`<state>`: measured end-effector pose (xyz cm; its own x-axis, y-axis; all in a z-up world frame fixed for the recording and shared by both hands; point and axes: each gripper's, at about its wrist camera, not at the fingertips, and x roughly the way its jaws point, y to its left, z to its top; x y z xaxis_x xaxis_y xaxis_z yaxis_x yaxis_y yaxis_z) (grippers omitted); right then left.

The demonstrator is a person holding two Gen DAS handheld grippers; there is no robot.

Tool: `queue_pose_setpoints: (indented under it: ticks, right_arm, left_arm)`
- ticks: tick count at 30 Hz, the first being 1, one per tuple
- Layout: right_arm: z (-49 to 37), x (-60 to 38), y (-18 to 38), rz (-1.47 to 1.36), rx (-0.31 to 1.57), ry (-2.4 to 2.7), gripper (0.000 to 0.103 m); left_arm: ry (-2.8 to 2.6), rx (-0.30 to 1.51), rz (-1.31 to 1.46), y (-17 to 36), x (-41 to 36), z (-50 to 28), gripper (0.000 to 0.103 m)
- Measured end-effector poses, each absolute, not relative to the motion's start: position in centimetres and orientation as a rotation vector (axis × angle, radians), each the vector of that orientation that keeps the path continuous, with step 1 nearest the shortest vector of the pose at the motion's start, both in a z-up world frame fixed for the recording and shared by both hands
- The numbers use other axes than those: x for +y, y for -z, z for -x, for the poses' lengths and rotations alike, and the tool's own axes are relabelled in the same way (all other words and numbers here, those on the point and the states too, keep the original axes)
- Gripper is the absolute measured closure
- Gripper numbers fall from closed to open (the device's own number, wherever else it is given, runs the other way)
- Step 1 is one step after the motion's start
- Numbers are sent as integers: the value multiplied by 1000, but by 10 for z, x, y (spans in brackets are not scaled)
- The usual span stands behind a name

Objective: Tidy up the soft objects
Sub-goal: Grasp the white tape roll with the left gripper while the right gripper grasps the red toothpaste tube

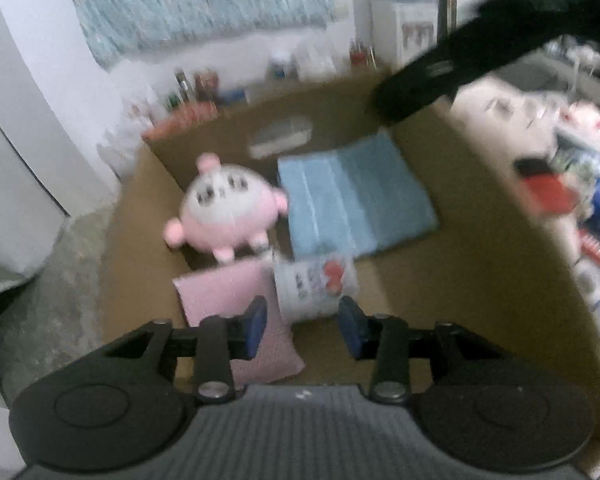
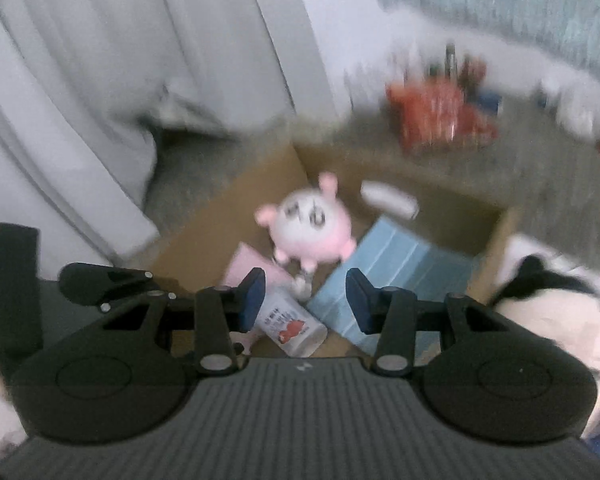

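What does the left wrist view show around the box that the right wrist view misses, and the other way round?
Only the left wrist view: a dark arm reaching over the cardboard box, clutter beyond its right wall, and a water dispenser.

Only the right wrist view: a black-and-white plush outside the box's right wall, and a white curtain.

Both: the pink plush, blue folded cloth, pink pad and white printed pouch inside the box, each claw open and empty.
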<state>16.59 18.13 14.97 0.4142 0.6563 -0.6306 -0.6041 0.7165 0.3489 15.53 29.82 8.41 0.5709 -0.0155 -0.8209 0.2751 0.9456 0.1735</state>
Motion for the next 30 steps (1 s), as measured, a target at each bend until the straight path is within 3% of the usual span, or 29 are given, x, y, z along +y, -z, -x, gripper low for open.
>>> queue_pose_setpoints:
  ticks: [4, 7, 11, 17, 22, 30]
  right_arm:
    - [-110, 93, -181, -93, 674, -776, 52]
    - [-72, 30, -185, -70, 617, -703, 39]
    - [-35, -47, -160, -116, 599, -570, 39]
    - [-14, -118, -81, -269, 690, -448, 34]
    - [-23, -131, -16, -371, 773, -469, 34]
    - [-24, -81, 6, -237, 808, -578, 34]
  left_arm:
    - [209, 811, -258, -137, 272, -115, 41]
    - [243, 724, -239, -174, 242, -80, 32]
    - [345, 689, -177, -191, 196, -46, 29]
    - [460, 759, -109, -147, 124, -32, 30]
    - [456, 852, -122, -79, 77, -47, 46]
    - [484, 868, -158, -5, 59, -75, 48]
